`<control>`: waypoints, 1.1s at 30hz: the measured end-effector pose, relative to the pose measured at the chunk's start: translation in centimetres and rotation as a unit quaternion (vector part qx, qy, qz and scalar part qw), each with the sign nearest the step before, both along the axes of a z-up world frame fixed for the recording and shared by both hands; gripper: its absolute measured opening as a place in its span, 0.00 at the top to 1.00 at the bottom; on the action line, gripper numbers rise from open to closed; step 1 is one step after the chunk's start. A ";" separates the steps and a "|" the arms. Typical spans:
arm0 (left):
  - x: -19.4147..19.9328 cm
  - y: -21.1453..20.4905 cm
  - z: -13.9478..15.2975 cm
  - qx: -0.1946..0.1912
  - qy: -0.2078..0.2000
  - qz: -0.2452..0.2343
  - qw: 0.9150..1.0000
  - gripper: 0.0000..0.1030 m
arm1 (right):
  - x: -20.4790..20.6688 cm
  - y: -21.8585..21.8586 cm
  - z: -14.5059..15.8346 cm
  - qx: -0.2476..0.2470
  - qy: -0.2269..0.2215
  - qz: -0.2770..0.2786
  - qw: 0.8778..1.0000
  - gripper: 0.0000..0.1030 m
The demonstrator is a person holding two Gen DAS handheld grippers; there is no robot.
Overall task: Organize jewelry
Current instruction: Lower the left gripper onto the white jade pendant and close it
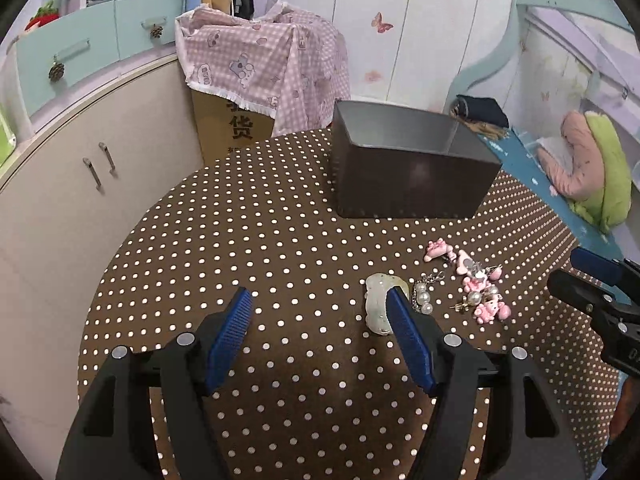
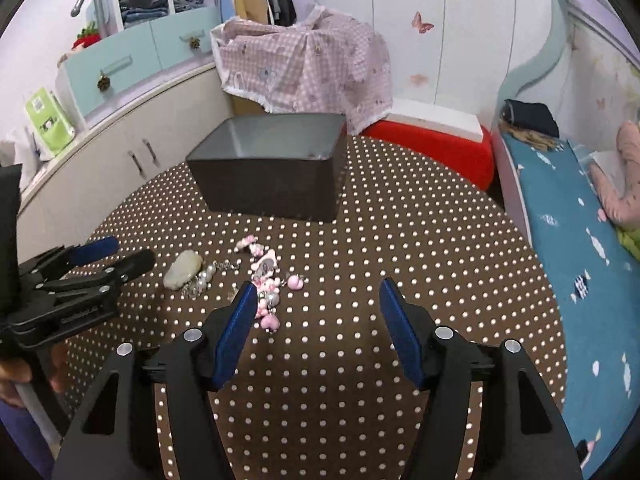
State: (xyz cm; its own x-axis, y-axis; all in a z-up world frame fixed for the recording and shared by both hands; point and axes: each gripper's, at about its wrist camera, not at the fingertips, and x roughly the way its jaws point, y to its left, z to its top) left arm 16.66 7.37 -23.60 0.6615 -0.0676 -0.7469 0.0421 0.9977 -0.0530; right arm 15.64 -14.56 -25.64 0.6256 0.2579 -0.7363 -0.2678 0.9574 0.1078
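While both grippers hang over the dotted table [image 1: 280,240], nothing is held.
Left gripper [image 1: 322,300] and right gripper [image 2: 316,288] gape apart, jewelry [image 2: 264,276] just ahead, grey box [image 2: 272,176] beyond.

Bedroom w/ lilac wardrobe doors [image 2: 440,40] + butterfly stickers, beige curved cabinet [image 1: 80,184], teal drawers [image 1: 60,64], bed w/ blue sheet [image 2: 560,232], pink checked cloth [image 1: 264,68] over a box.

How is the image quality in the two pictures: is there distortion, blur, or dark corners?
Left wrist view: strong fisheye bending, black corners; the dark box and pink charms look sharp. Right wrist view: same curved edges and dark corners; the dotted tablecloth is sharp, light is even and soft, no strong glare.
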 end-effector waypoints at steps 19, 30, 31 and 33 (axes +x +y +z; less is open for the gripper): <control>2.3 -3.0 -1.7 0.025 0.026 -0.052 0.998 0.40 | 1.8 0.0 -2.1 0.014 0.025 0.002 1.000 0.40; 2.8 -1.9 -1.7 0.009 0.027 -0.061 0.998 0.71 | 2.0 0.0 -2.2 0.016 0.025 0.004 1.000 0.40; 2.8 -1.7 -1.7 0.004 0.028 -0.061 0.998 0.71 | 2.0 0.1 -2.2 0.014 0.024 0.004 1.000 0.40; 2.7 -1.1 -1.4 -0.009 0.024 -0.058 0.998 0.71 | 1.9 0.1 -2.1 0.014 0.023 0.005 1.000 0.40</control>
